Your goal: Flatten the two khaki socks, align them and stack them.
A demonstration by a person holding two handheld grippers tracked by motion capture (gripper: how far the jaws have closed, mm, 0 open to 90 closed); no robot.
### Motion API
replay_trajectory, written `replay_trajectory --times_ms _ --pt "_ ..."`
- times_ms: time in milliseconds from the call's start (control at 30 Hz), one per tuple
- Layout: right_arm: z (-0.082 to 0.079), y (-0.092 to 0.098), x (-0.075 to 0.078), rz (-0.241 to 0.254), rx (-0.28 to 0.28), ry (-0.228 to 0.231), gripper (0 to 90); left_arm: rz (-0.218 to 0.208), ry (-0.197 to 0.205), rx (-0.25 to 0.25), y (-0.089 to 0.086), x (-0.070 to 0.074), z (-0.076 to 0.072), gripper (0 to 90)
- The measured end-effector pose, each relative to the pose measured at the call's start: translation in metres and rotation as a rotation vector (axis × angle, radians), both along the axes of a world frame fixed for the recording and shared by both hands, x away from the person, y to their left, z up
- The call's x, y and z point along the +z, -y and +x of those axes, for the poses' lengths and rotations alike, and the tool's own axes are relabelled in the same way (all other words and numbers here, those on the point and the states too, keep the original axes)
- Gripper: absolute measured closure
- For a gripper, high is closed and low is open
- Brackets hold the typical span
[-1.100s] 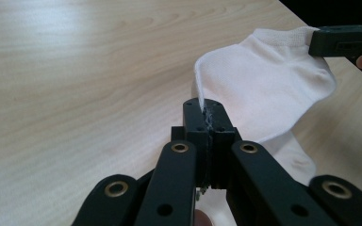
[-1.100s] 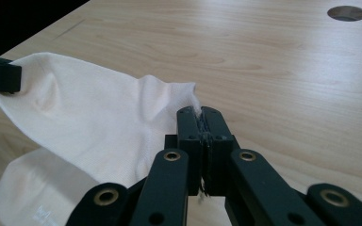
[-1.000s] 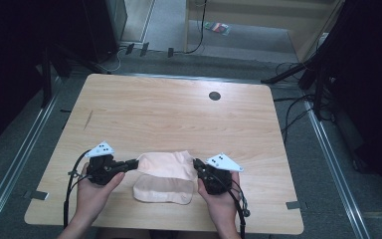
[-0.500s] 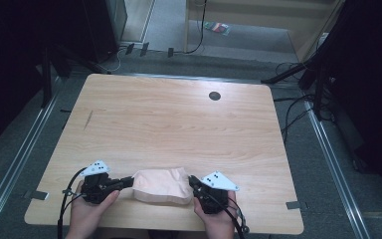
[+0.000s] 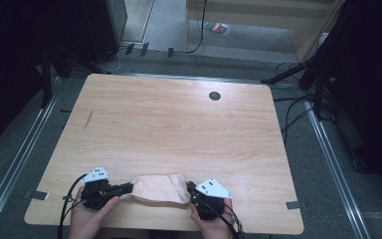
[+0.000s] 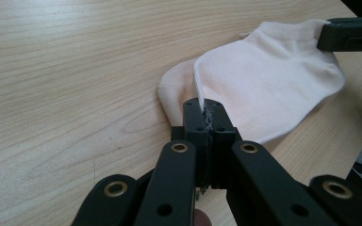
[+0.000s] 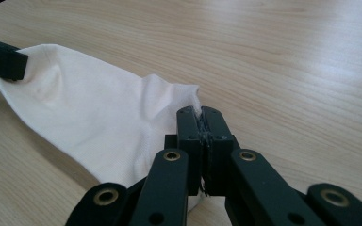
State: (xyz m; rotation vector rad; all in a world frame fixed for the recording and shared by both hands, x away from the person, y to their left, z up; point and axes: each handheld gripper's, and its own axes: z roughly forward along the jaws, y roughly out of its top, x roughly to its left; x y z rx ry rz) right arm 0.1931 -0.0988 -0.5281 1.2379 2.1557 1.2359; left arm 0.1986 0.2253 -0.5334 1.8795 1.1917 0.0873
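A pale cream sock (image 5: 160, 188) lies stretched flat near the front edge of the wooden table (image 5: 179, 124). My left gripper (image 5: 127, 187) is shut on the sock's left end; in the left gripper view the sock (image 6: 264, 80) has its edge pinched between the closed jaws of the left gripper (image 6: 206, 113). My right gripper (image 5: 189, 189) is shut on the sock's right end; in the right gripper view the fabric of the sock (image 7: 99, 117) is caught between the jaws of the right gripper (image 7: 201, 115). Each gripper view shows the other gripper's jaw at the sock's far end.
A small dark round hole (image 5: 214, 95) sits in the table top at the far right. Cables (image 5: 298, 109) and dark stands lie on the floor around the table. The front edge of the table is just below both hands.
Both hands have drawn back toward the front edge and lower, bringing the sock with them. The sock now lies flatter and more stretched between the two grippers.
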Motion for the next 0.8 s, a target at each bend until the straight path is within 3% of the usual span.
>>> replay_trajectory --times_ms 167,300,433,533,600,667,800 --pt "0.002 0.001 -0.003 -0.009 -0.009 0.013 88.5 0.023 0.004 -0.002 0.002 -0.002 0.0 90.0" --pt "0.003 -0.002 -0.011 -0.037 -0.009 0.003 88.4 0.086 0.028 0.005 0.007 -0.003 -0.002 89.9" --pt "0.004 -0.003 -0.016 -0.047 -0.012 -0.02 85.3 0.101 0.029 -0.004 0.008 -0.005 -0.002 86.8" --pt "0.006 -0.001 -0.017 -0.033 -0.018 -0.034 72.1 0.114 0.022 -0.003 0.008 -0.007 -0.001 72.9" --pt "0.007 0.002 -0.016 0.006 -0.029 -0.043 56.4 0.103 0.021 0.013 0.007 -0.007 0.0 61.3" --pt "0.009 0.007 -0.013 0.054 -0.03 -0.054 46.5 0.073 0.021 0.014 0.005 -0.007 0.001 50.4" --pt "0.011 0.017 -0.005 0.127 -0.057 -0.048 35.6 0.019 0.05 0.032 0.0 -0.003 0.001 38.8"
